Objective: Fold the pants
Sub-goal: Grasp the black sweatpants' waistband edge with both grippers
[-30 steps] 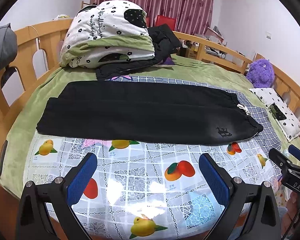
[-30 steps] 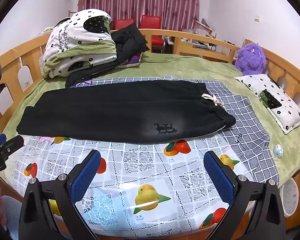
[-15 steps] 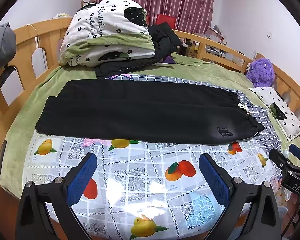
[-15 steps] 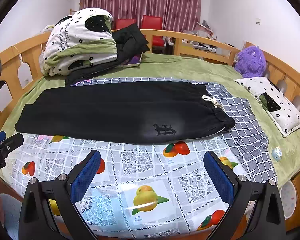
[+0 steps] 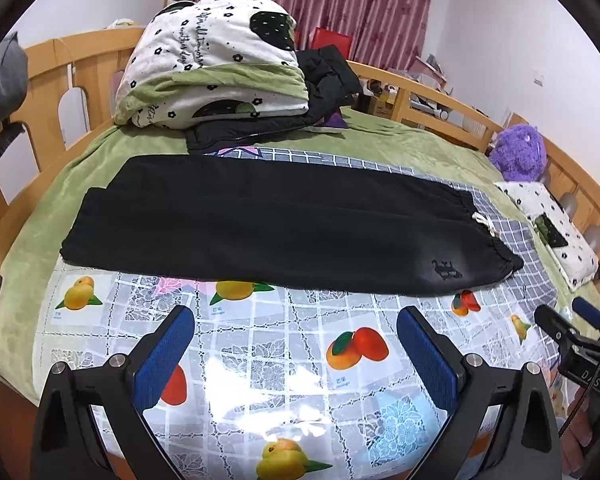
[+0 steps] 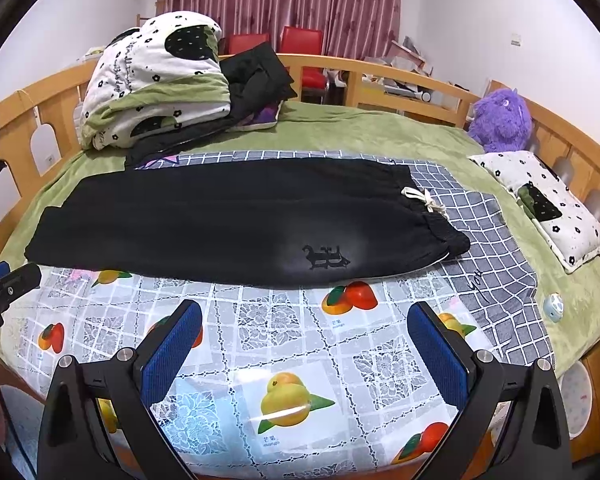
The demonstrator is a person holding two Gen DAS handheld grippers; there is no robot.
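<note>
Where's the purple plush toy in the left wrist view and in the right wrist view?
Left wrist view: purple plush toy at far right, against the wooden bed rail.
Right wrist view: purple plush toy at upper right, by the same rail.
Shared landmark: the white drawstring on the black pants.

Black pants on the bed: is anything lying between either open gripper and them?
Nothing visible. Only bare fruit-print plastic cover separates the left gripper and right gripper from the black pants.

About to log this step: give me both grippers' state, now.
Left gripper: open, holding nothing.
Right gripper: open, holding nothing; black pants lie untouched.
</note>
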